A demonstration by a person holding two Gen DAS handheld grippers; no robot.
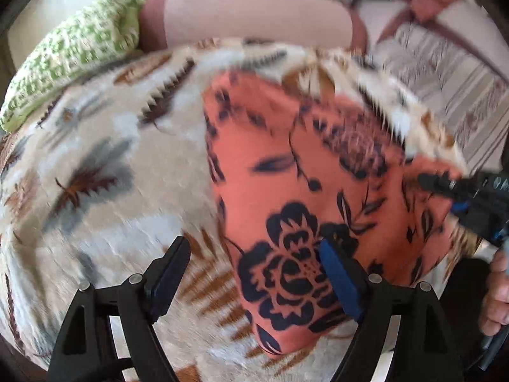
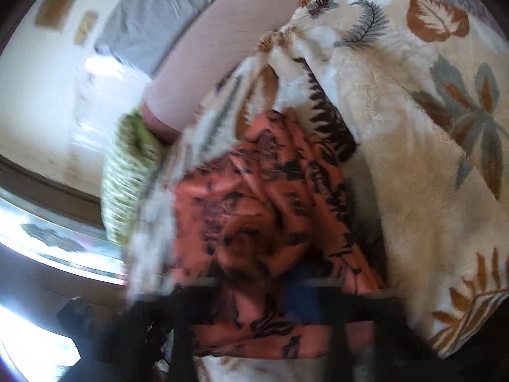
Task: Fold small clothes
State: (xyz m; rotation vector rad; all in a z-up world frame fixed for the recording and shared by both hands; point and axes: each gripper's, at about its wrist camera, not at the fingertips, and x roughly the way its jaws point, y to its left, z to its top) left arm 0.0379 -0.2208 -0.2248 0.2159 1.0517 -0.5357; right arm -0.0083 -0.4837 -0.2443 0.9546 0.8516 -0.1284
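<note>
1. Garment first: the orange garment [image 1: 305,172], with dark navy flowers printed on it, is lying on the leaf-patterned blanket [image 1: 105,165], toward the blanket's right edge as your left wrist camera is seeing it.
2. Your left gripper [image 1: 254,273] is hovering over the near corner of the garment. Its fingers are standing wide apart and are gripping nothing; the right finger with the blue pad [image 1: 337,280] is sitting over the big flower print, and the left finger is sitting over bare blanket.
3. Your right gripper [image 1: 445,184] is reaching in from the right edge of the left view, and its tip is sitting at the right edge of the garment. In this view I cannot tell if its fingers are together or apart.
4. In the right wrist view the picture is blurring strongly. The garment [image 2: 264,197] is appearing bunched in folds right in front of the gripper, and something blue is showing against the cloth low in the frame, but I cannot tell if the fingers are clamping it.
5. A green and white knitted piece [image 1: 73,51] is lying at the far left corner of the blanket, well apart from the garment.
6. A pink cushion [image 1: 248,16] is sitting behind the far edge of the blanket.
</note>
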